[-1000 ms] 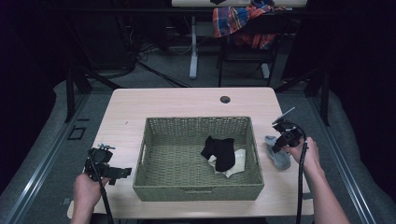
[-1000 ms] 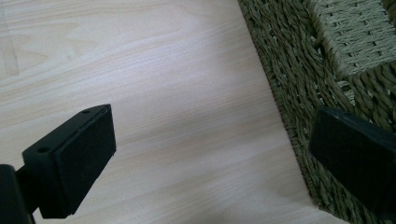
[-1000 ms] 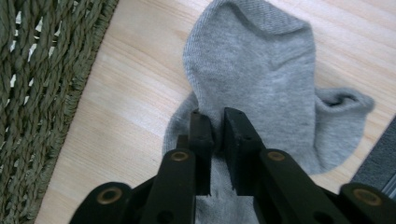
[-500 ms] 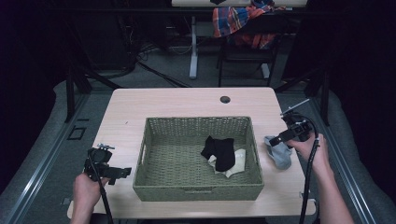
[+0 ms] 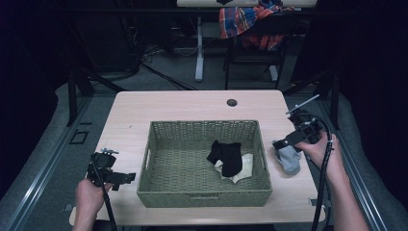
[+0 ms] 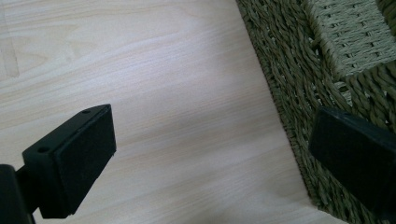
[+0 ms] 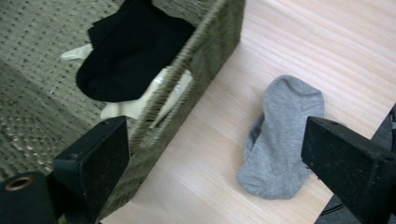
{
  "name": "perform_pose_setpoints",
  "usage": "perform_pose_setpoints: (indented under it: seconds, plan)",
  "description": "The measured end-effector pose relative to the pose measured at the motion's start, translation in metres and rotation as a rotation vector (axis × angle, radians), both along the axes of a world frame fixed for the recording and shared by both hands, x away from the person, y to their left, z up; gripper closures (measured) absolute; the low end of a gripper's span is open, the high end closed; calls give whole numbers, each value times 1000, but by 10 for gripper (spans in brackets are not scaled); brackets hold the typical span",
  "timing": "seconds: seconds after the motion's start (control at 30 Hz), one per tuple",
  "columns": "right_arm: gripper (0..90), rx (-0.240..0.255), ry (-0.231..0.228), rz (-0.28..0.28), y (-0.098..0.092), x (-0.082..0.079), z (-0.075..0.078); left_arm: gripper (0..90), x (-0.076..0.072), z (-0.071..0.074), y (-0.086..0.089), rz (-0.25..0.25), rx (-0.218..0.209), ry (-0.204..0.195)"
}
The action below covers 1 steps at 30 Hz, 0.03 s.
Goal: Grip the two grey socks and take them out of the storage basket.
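the right gripper (image 5: pixel 280 143) hangs above the grey sock (image 5: pixel 288 158), which lies flat on the table (image 5: pixel 183 108) just right of the woven basket (image 5: pixel 202 198), near the table's right edge. its jaws have just been opening and now stand wide apart, with nothing between the pads; in the right gripper view the grey sock (image 7: pixel 281 136) lies on the wood below the gap, apart from both jaws, and the basket's wall (image 7: pixel 205 56) runs past on the left. inside the basket a black sock (image 5: pixel 225 156) lies over a cream sock (image 5: pixel 240 167), toward the basket's right half. the left gripper (image 5: pixel 129 178) is held low at the near left of the table, just left of the basket's near left corner. its jaws are also spread wide and hold nothing; in the left gripper view bare wood shows between them and the basket's weave (image 6: pixel 299 79) sits beside the right-hand jaw.
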State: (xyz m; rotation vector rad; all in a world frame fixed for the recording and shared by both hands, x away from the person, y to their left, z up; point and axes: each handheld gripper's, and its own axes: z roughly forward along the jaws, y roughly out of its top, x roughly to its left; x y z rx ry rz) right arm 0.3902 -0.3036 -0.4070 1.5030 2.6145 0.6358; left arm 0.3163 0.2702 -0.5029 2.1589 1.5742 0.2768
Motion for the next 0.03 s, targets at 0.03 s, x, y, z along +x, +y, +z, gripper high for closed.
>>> perform_pose_setpoints:
  seconds: [0.03]
  plan:
    - [66, -6, -1, 11, 2, -1, 2, 10, 0, 0, 0, 0, 0, 0]
